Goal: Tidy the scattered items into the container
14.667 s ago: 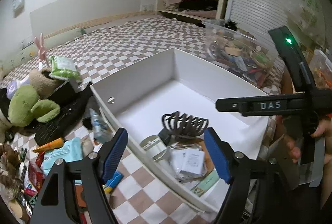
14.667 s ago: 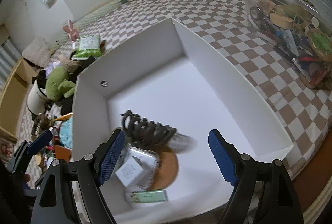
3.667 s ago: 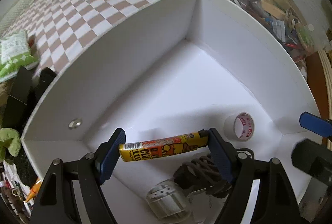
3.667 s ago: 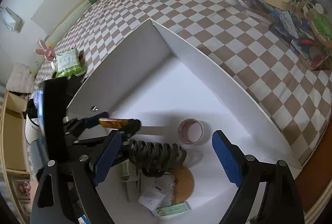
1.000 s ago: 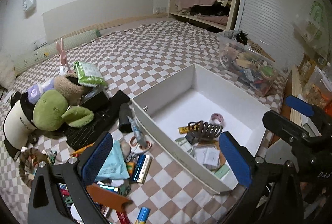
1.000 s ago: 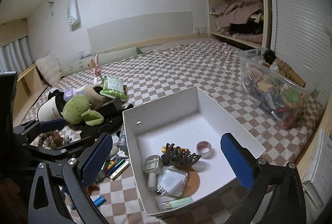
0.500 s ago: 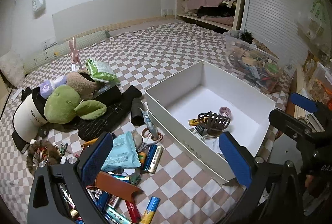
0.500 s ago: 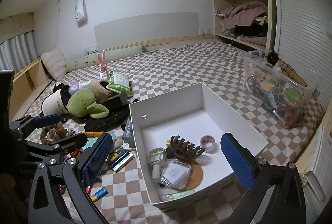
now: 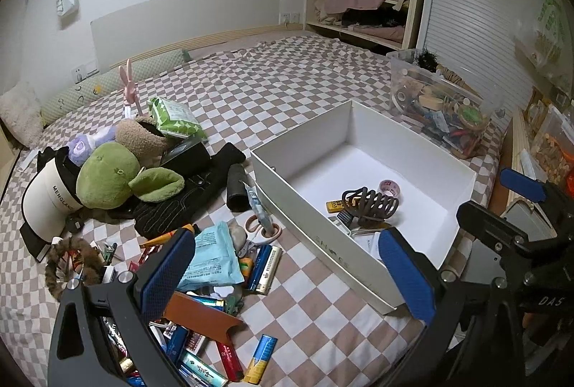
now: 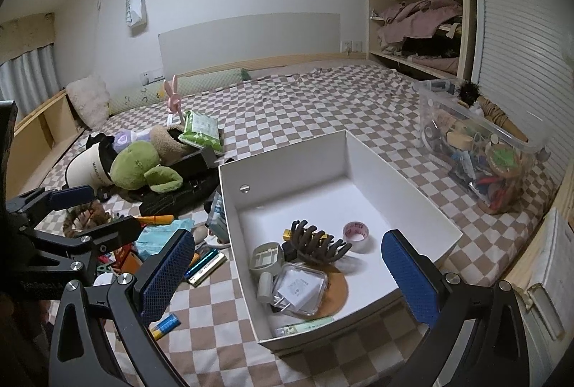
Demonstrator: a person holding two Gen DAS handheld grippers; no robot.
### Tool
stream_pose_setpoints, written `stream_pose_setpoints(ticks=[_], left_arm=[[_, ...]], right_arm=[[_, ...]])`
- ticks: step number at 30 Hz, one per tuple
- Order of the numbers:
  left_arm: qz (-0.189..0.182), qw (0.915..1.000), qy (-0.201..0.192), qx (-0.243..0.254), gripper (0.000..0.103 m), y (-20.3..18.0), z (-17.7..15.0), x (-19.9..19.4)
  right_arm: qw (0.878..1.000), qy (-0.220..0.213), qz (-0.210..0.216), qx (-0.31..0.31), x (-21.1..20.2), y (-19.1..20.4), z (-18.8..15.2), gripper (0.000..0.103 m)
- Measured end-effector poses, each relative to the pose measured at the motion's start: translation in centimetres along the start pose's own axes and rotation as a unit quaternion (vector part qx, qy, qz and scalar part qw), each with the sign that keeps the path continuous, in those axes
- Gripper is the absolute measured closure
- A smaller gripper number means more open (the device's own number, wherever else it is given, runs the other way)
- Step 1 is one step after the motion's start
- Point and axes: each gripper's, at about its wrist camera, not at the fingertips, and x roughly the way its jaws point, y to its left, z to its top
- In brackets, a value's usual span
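Note:
A white open box (image 9: 297, 193) (image 10: 229, 204) sits on the checkered bed. It holds a brown hair claw (image 9: 369, 206) (image 10: 315, 243), a tape roll (image 9: 390, 188) (image 10: 356, 231), a yellow tube (image 9: 335, 206) and a clear packet (image 10: 299, 288). Scattered items lie left of the box: a pale blue packet (image 9: 211, 259), batteries (image 9: 263, 267), scissors (image 9: 260, 231). My left gripper (image 9: 287, 272) is open and empty, held high above the pile and box edge. My right gripper (image 10: 287, 274) is open and empty above the box's near end.
A green plush (image 9: 107, 175) (image 10: 134, 164), a white cap (image 9: 45, 198) and black clothing (image 9: 179, 200) lie at the left. A clear bin (image 9: 441, 107) (image 10: 477, 150) full of oddments stands at the right. A closet shelf (image 9: 358, 6) is at the back.
Both grippers have pulled back and up from the box. The yellow tube that my left gripper held now lies in the box. More of the scattered pile shows.

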Motion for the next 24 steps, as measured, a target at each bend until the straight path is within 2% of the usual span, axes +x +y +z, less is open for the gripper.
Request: stream_pose_setpoints(ticks=[24], left_arm=[[0.001,1.0000,-0.005,0.001,0.000,0.10,-0.14,-0.11]], right_arm=[[1.000,0.012,-0.002,0.003,0.44,-0.01,-0.19,0.000]])
